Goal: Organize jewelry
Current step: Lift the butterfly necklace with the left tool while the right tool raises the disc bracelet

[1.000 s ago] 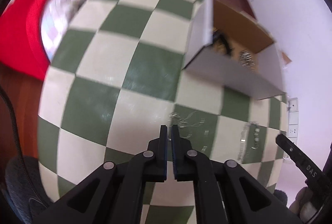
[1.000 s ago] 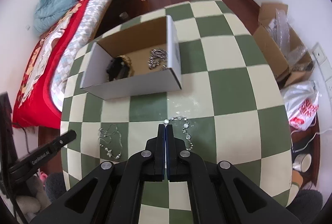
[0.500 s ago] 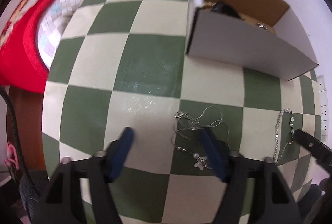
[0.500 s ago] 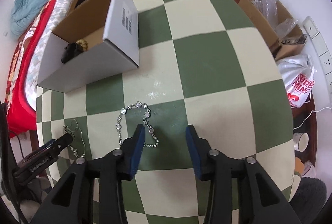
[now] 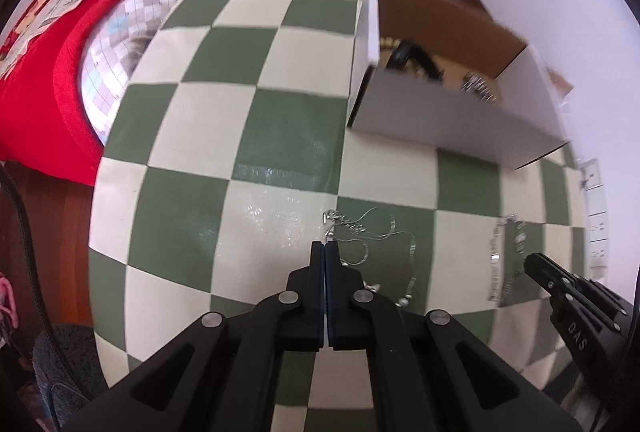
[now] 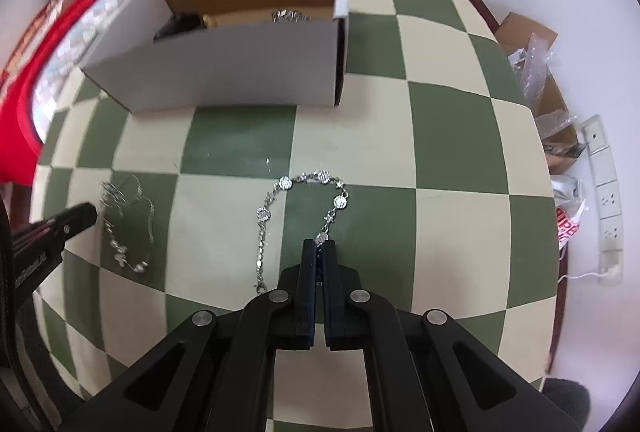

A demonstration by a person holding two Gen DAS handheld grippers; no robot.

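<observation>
A thin silver necklace [image 5: 372, 236] lies on the checkered table [image 5: 280, 136]. My left gripper [image 5: 325, 244] is shut on its near strand. A silver bracelet with round links [image 6: 304, 192] lies to the right, and my right gripper [image 6: 319, 242] is shut on its right end. The bracelet also shows in the left wrist view [image 5: 500, 256], blurred, with the right gripper's tip [image 5: 536, 264] on it. The necklace [image 6: 128, 224] and left gripper tip [image 6: 80, 214] show in the right wrist view. An open white cardboard box [image 6: 224, 72] behind holds other jewelry.
A bed with a red blanket [image 5: 52, 32] runs along the table's left side. A cardboard box with plastic wrap [image 6: 536, 72] and a plastic bag [image 6: 568, 216] sit on the floor to the right. Wall sockets [image 6: 604, 184] are at the far right.
Both grippers were open half a second ago, over their chains. Both have now lowered and closed, the left on the necklace and the right on the bracelet.
</observation>
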